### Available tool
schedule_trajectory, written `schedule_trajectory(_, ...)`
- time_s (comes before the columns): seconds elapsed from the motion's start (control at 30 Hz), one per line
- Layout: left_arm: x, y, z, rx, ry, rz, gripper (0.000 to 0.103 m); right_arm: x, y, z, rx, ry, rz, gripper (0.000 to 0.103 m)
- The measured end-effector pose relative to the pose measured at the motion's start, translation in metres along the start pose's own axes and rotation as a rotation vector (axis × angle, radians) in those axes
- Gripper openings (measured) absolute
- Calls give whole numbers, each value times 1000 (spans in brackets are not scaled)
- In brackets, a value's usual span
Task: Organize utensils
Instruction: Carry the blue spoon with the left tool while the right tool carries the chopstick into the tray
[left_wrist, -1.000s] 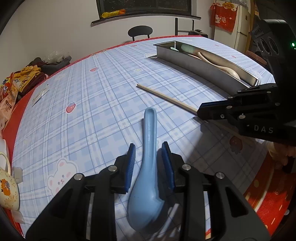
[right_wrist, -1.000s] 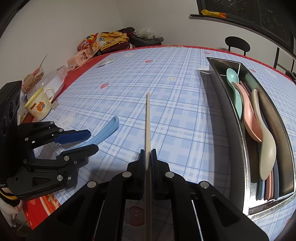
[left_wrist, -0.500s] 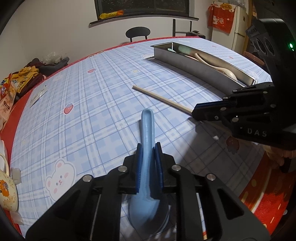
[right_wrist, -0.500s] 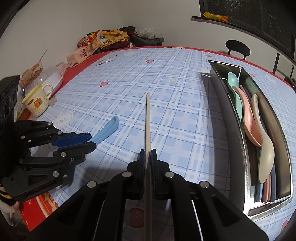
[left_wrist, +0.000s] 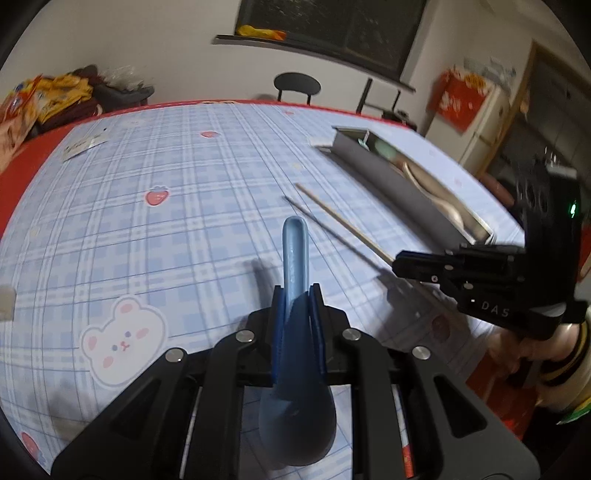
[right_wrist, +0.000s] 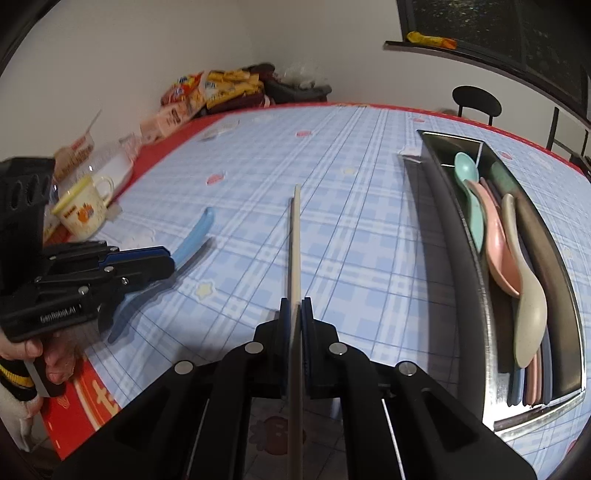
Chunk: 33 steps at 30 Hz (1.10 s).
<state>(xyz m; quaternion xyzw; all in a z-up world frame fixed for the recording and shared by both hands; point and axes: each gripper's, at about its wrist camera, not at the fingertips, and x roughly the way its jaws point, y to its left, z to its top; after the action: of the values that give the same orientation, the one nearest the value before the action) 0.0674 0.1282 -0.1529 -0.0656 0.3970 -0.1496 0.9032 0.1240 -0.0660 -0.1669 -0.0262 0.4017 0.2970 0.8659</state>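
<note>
My left gripper (left_wrist: 297, 295) is shut on a light blue spoon (left_wrist: 294, 251), lifted off the table, handle pointing away and bowl near the camera. In the right wrist view that gripper (right_wrist: 162, 262) sits at the left with the blue spoon (right_wrist: 195, 236) sticking out past it. My right gripper (right_wrist: 295, 306) is shut on a pale wooden chopstick (right_wrist: 295, 240), which points straight ahead just above the cloth. In the left wrist view the right gripper (left_wrist: 402, 264) holds the chopstick (left_wrist: 343, 221) at the right. A steel utensil tray (right_wrist: 476, 280) holds several spoons.
A blue checked tablecloth (left_wrist: 155, 229) covers the red table. A yellow-rimmed mug (right_wrist: 83, 210) and snack packets (right_wrist: 207, 92) sit at the far left. A black chair (left_wrist: 297, 86) stands behind the table. A hand (right_wrist: 51, 350) holds the left gripper.
The left gripper's jaws closed on the blue spoon, then lifted it off the cloth and rolled. The right gripper kept still with the chopstick.
</note>
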Motion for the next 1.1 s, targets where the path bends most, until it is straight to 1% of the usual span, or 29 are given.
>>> schedule_trajectory(0.07, -8, 6, 0, -43, -16, -23, 17, -5, -5, -1, 24, -21, 11, 6)
schedule_trajectory(0.23, -31, 3, 5, -74, -69, -60, 17, -15, -10, -1, 53, -56, 41, 6)
schedule_trajectory(0.4, -39, -11, 14, -83, -92, -72, 17, -30, -17, -1, 85, -96, 77, 6)
schedule_trajectory(0.53, -37, -25, 24, -105, -115, -77, 17, -46, -31, -1, 116, -137, 95, 6)
schedule_trajectory(0.7, -24, -47, 39, -140, -132, -90, 17, -66, -61, 3, 157, -195, 93, 6)
schedule_trajectory(0.8, -9, -64, 50, -166, -135, -104, 17, -76, -92, 7, 196, -228, 76, 6)
schedule_trajectory(0.93, 15, -90, 66, -199, -142, -139, 17, -82, -125, 14, 232, -253, 58, 6)
schedule_trajectory(1.03, 35, -106, 79, -242, -136, -168, 17, -83, -145, 20, 248, -278, 48, 6)
schedule_trajectory(1.1, 46, -115, 86, -262, -139, -169, 17, -81, -158, 24, 263, -290, 46, 6)
